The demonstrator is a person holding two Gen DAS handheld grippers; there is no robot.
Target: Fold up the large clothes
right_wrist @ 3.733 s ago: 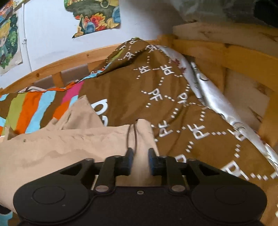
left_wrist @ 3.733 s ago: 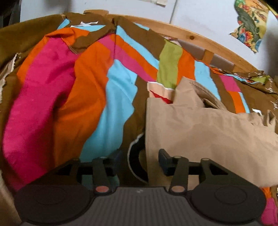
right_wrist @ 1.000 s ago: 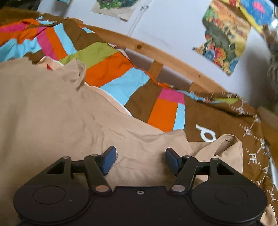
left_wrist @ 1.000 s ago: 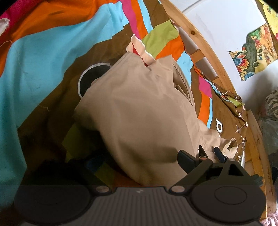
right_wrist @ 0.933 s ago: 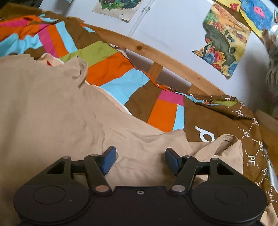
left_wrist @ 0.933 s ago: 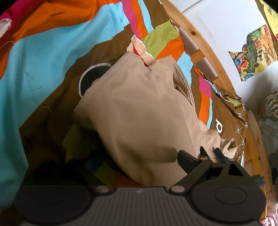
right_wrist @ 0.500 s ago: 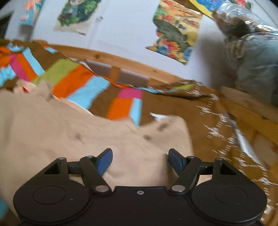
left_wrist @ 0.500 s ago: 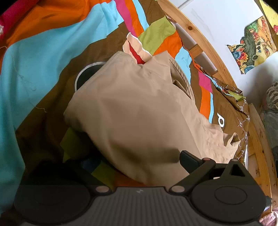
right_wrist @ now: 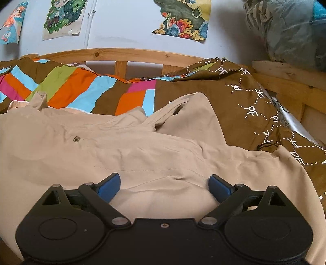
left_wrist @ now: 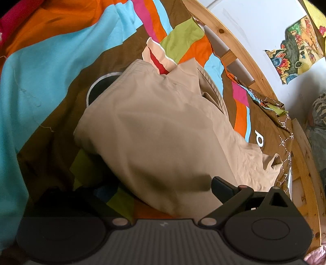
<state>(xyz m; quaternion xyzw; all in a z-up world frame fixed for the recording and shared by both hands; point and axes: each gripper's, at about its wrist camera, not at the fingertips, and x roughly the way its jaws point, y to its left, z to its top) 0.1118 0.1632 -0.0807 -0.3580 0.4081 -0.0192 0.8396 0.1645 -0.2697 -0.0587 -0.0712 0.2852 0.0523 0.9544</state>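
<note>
The left gripper point(left_wrist: 159, 189) is sitting low over the near edge of the tan trousers point(left_wrist: 163, 130), and its jaws are standing wide apart, so it is holding nothing. Its left finger is hiding in dark shadow under the cloth edge, and its right finger point(left_wrist: 221, 186) is resting just beside the cloth. The tan trousers are lying on a striped quilt point(left_wrist: 40, 67) on a bed. In the left wrist view the trousers are running long from the near left corner up toward the far right, with one narrow end reaching toward the wooden bed rail point(left_wrist: 301, 155). A small cream and red cloth point(left_wrist: 156, 57) is peeking out from under the far edge of the trousers. In the right wrist view the trousers point(right_wrist: 122, 150) are stretching sideways across the bed, with a folded flap lying on top at the far right. The right gripper point(right_wrist: 164, 185) is hanging just above the cloth with its blue fingertips point(right_wrist: 109, 185) spread wide, gripping nothing. A thin black cord point(right_wrist: 268, 145) is lying on the brown quilt point(right_wrist: 244, 102) beside the trousers. Colourful posters point(right_wrist: 183, 18) are sticking on the wall behind the rail.
</note>
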